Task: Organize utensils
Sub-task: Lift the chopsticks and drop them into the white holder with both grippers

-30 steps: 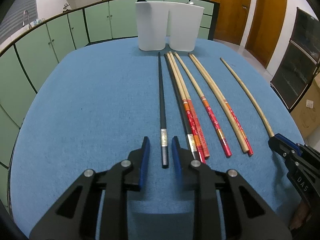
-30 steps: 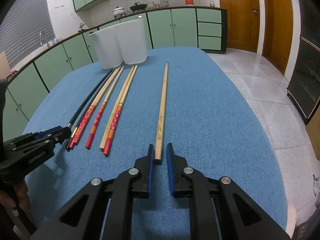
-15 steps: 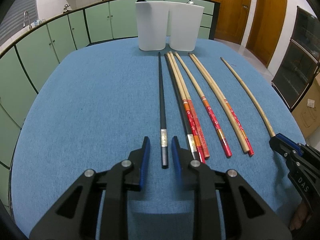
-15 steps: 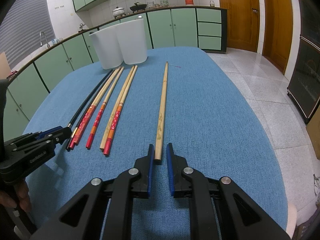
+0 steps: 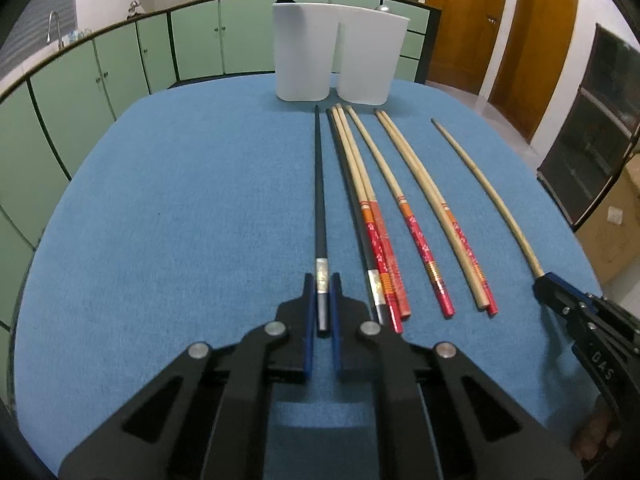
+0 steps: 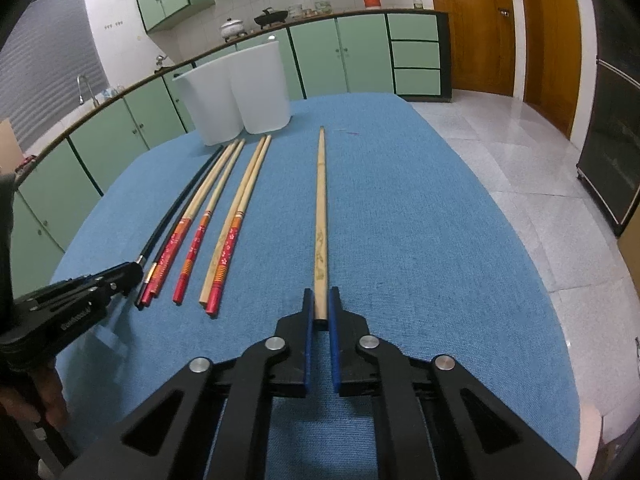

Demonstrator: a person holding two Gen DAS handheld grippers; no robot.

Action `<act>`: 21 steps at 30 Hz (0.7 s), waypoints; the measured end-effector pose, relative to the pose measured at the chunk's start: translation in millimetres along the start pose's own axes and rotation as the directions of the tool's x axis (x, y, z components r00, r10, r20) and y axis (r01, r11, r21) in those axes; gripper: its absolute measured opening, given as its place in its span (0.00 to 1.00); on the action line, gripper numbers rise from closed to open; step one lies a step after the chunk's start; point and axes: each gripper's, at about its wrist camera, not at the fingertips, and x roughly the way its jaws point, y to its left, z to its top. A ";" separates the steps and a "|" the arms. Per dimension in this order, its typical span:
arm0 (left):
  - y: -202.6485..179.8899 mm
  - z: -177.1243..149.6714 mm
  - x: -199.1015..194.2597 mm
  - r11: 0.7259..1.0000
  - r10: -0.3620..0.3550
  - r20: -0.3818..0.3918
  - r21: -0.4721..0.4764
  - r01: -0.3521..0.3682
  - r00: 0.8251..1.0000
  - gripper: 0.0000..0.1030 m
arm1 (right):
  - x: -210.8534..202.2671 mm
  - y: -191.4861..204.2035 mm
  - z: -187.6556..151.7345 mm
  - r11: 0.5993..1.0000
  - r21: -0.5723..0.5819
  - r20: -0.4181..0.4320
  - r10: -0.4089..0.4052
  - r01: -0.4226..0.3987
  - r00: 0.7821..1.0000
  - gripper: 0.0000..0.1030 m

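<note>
- The blue cloth-covered counter [image 5: 180, 220] fills the middle of both views, with green kitchen cabinets [image 5: 120, 64] curving behind it
- Two white plastic tubs [image 5: 304, 52] stand touching side by side at the far edge of the counter, upper centre of the left view
- A row of chopsticks lies lengthwise before the tubs: a second black chopstick [image 5: 348, 200], several red-handled wooden chopsticks [image 5: 416, 232], close together
- The left gripper [image 5: 322, 292], lower centre of its view, has its blue pads narrowed around the silver-banded end of the lone black chopstick [image 5: 319, 200]; contact is unclear
- The right gripper [image 6: 321, 308] brackets the near end of the plain pale wooden chopstick [image 6: 320, 216], which lies apart on the right; whether it pinches, I cannot tell
</note>
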 end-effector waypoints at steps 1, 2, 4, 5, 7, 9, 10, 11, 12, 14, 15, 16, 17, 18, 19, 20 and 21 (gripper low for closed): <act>1.6 1.3 -2.7 1.000 -0.002 0.000 -0.003 0.002 1.000 0.06 | -1.5 0.9 1.1 1.000 -0.013 0.001 -0.007 0.007 1.000 0.07; 2.3 2.5 -6.1 1.000 0.000 0.006 -0.001 0.000 1.000 0.06 | -5.2 1.6 4.0 1.000 -0.029 0.007 -0.013 0.013 1.000 0.07; 4.2 7.5 -17.5 1.000 0.008 0.032 0.008 -0.009 0.999 0.06 | -15.1 1.0 13.1 0.999 -0.044 0.019 -0.001 0.001 1.000 0.07; 4.9 11.6 -24.6 1.000 0.014 0.048 0.016 -0.015 0.999 0.06 | -18.9 0.3 16.3 0.999 -0.049 0.027 0.002 0.000 1.000 0.07; 6.2 20.9 -37.7 0.999 0.026 0.080 0.027 -0.028 0.996 0.06 | -32.9 -0.1 30.8 0.998 -0.067 0.059 0.003 0.001 0.998 0.07; 8.6 35.5 -54.8 0.999 0.023 0.121 0.034 -0.027 0.992 0.06 | -47.7 -0.1 47.2 0.997 -0.082 0.096 0.007 0.000 0.995 0.07; 9.5 43.2 -63.9 0.999 0.023 0.147 0.035 -0.028 0.989 0.06 | -54.1 0.6 53.8 0.996 -0.086 0.111 0.011 -0.001 0.994 0.07; 9.9 49.9 -70.9 0.999 0.024 0.166 0.038 -0.031 0.986 0.06 | -61.0 0.7 62.0 0.996 -0.089 0.129 0.015 -0.003 0.992 0.07; 10.2 56.5 -77.2 0.999 0.025 0.185 0.042 -0.034 0.982 0.06 | -65.8 0.7 67.8 0.996 -0.091 0.141 0.017 -0.005 0.990 0.07; 10.0 73.9 -92.0 0.998 0.023 0.228 0.047 -0.035 0.973 0.06 | -78.7 1.3 86.0 0.995 -0.095 0.172 0.028 -0.012 0.985 0.07; 10.0 82.8 -99.6 0.998 0.020 0.251 0.049 -0.034 0.968 0.06 | -82.9 1.4 92.6 0.995 -0.095 0.184 0.033 -0.015 0.982 0.07; 9.8 91.2 -107.1 0.998 0.014 0.274 0.048 -0.028 0.962 0.06 | -88.9 0.8 102.8 0.995 -0.094 0.200 0.039 -0.020 0.979 0.07; 9.4 99.5 -113.5 0.999 0.007 0.292 0.045 -0.021 0.957 0.06 | -93.2 0.3 112.7 0.995 -0.094 0.214 0.046 -0.026 0.976 0.07; 9.3 107.3 -118.4 0.999 0.001 0.307 0.042 -0.015 0.952 0.06 | -96.6 0.9 121.4 0.995 -0.093 0.226 0.054 -0.034 0.973 0.07; 9.6 116.5 -123.3 0.999 -0.007 0.325 0.039 -0.006 0.946 0.06 | -100.7 1.0 131.3 0.995 -0.091 0.239 0.066 -0.045 0.969 0.07; 9.8 122.6 -127.0 0.999 -0.013 0.336 0.038 0.000 0.942 0.06 | -103.9 1.3 141.7 0.994 -0.089 0.246 0.081 -0.061 0.966 0.07; 9.6 130.7 -130.0 0.999 -0.021 0.349 0.040 0.008 0.937 0.06 | -106.2 1.7 152.2 0.993 -0.087 0.250 0.100 -0.081 0.963 0.07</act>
